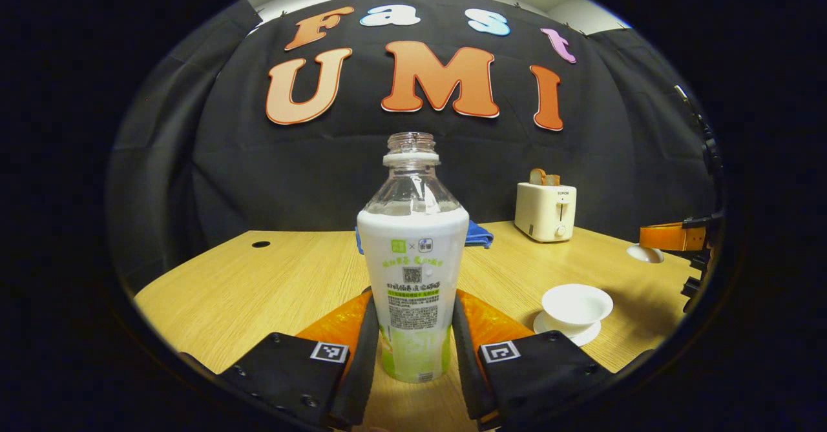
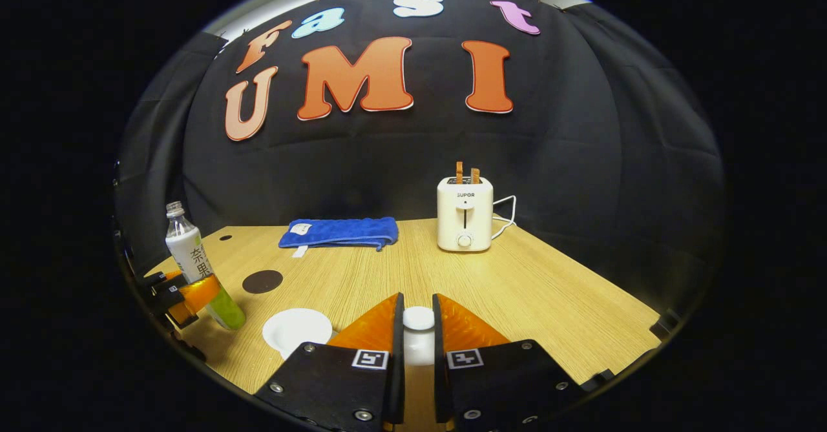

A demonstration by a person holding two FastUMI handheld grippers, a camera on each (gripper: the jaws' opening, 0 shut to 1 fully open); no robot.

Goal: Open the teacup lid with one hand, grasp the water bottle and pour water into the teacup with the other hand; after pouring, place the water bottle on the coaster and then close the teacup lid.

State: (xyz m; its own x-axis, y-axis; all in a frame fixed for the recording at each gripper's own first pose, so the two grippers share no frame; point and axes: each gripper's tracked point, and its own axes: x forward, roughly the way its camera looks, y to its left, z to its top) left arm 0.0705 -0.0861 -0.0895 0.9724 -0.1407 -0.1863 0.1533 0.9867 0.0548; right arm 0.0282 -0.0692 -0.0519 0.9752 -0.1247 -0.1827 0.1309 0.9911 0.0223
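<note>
An uncapped water bottle (image 1: 413,270) with a white and green label stands upright between my left gripper's (image 1: 413,296) fingers, which press on its lower body. In the right gripper view the same bottle (image 2: 187,251) and left gripper (image 2: 184,296) sit at the far left. The white teacup (image 1: 576,304) rests uncovered on its saucer to the right of the bottle; it is also low in the right gripper view (image 2: 297,330). My right gripper (image 2: 417,299) is shut on the white teacup lid (image 2: 418,321), held off to the cup's right. A dark round coaster (image 2: 262,281) lies behind the cup.
A white toaster (image 2: 464,222) with toast stands at the back of the wooden table (image 2: 549,296), its cord trailing right. A folded blue towel (image 2: 339,232) lies at the back left. A small hole (image 1: 261,244) marks the table's far left.
</note>
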